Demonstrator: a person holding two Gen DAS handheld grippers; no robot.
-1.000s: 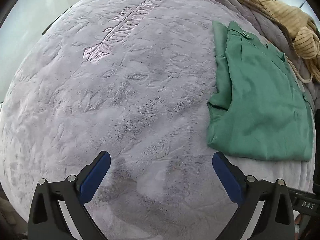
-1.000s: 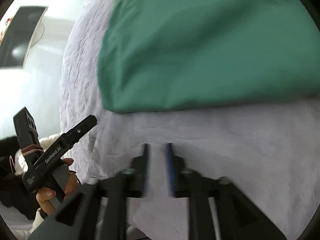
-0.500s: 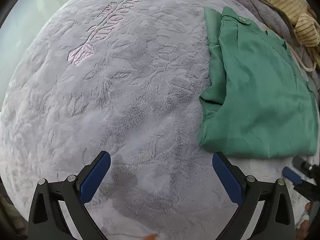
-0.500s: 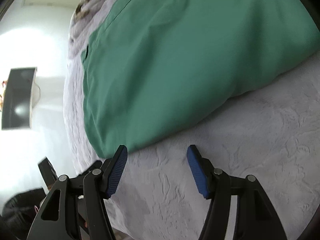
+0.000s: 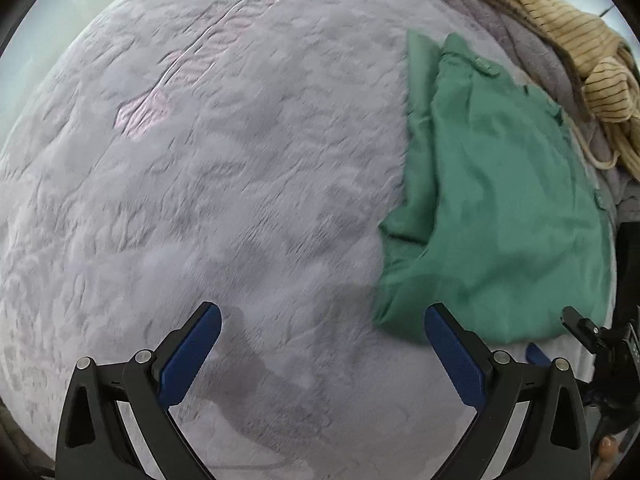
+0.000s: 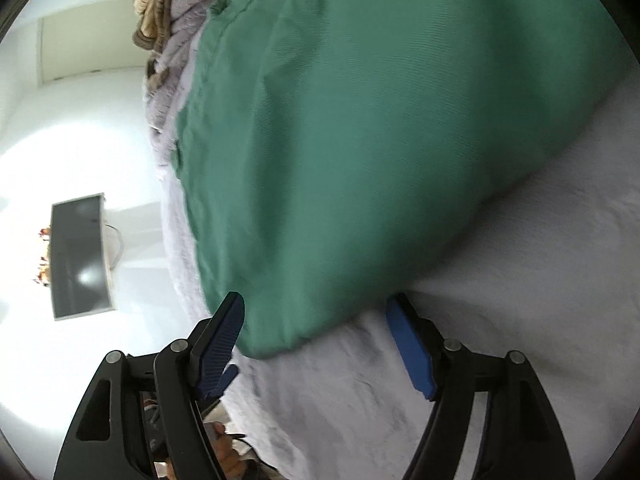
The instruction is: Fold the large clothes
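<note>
A green shirt (image 5: 496,216) lies partly folded on the grey plush blanket (image 5: 224,184) of a bed, toward the right side of the left wrist view, with a striped tan garment (image 5: 572,52) heaped beyond it. Our left gripper (image 5: 322,354) hovers over bare blanket just beside the shirt's near corner, jaws spread wide and holding nothing; our right gripper (image 6: 316,344) sits at the shirt's (image 6: 360,140) rounded near edge, jaws likewise apart, with the fabric between them but not pinched. We judge the cloth light, thin and limp: it should sag and slide over itself when lifted, and the plush nap beneath may drag on it. We reckon the best hold is at the near corners or along the doubled edge, gathering every layer in one pinch so that the fold does not fall open.
</note>
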